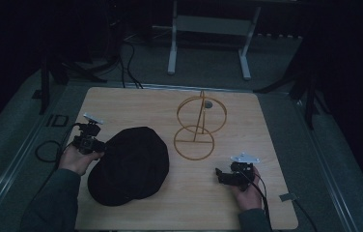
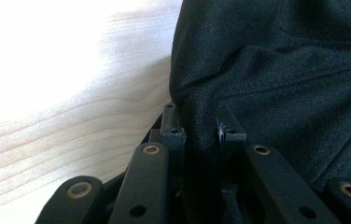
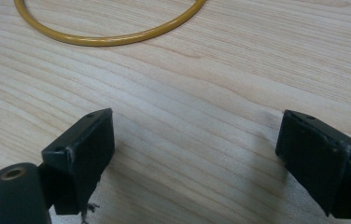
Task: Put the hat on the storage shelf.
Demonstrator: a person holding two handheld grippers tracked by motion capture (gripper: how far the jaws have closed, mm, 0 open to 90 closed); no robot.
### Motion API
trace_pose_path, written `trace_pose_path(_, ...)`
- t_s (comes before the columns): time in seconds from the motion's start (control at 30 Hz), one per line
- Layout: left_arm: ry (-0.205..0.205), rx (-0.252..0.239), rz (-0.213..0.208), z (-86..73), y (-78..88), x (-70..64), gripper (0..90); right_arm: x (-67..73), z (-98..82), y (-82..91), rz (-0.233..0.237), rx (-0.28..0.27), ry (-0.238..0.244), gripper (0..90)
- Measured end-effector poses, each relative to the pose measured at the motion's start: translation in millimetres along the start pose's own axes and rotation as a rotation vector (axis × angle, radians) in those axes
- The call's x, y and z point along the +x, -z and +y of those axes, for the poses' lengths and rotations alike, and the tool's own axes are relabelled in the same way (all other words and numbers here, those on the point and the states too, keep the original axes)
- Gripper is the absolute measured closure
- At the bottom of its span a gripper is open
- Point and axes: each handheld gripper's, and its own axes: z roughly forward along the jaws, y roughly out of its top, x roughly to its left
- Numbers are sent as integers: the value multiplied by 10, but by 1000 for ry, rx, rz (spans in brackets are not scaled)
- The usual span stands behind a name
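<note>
A black cap (image 1: 130, 164) lies on the wooden table (image 1: 136, 101), left of centre. My left gripper (image 1: 97, 146) is at its left edge, shut on a fold of the cap's fabric (image 2: 201, 130), which is pinched between the two black fingers (image 2: 172, 123). A gold wire stand (image 1: 200, 126), with a flat base ring and an upright ring on a post, sits right of the cap. My right gripper (image 1: 218, 175) rests low near the table's front right, open, with bare wood between its fingers (image 3: 82, 149). Part of the stand's base ring (image 3: 108, 39) lies ahead of it.
Cables (image 1: 49, 150) trail off the table's left side and another runs off the front right. A grey frame with legs (image 1: 208, 34) stands on the floor beyond the far edge. A small grey tab (image 1: 287, 196) sits at the right edge.
</note>
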Motion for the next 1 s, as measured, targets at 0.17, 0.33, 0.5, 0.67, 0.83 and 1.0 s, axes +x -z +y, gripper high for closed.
trace_pose_path(0.17, 3, -8, -14, 42, 58, 16, 777, 0, 0, 0, 0, 0, 0, 115)
trace_pose_path(0.33, 7, -15, -13, 78, 120, 29, 777, 0, 0, 0, 0, 0, 0, 115)
trace_pose_path(0.5, 3, -25, -8, 124, 190, 22, 776, 0, 0, 0, 0, 0, 0, 115)
trace_pose_path(0.67, -5, -38, -14, 182, 268, 9, 776, 0, 0, 0, 0, 0, 0, 115)
trace_pose_path(0.83, -8, -53, -15, 241, 346, -14, 776, 0, 0, 0, 0, 0, 0, 115)
trace_pose_path(1.0, -8, -58, -31, 303, 390, -15, 775, 1, 3, -2, 1, 0, 2, 115)
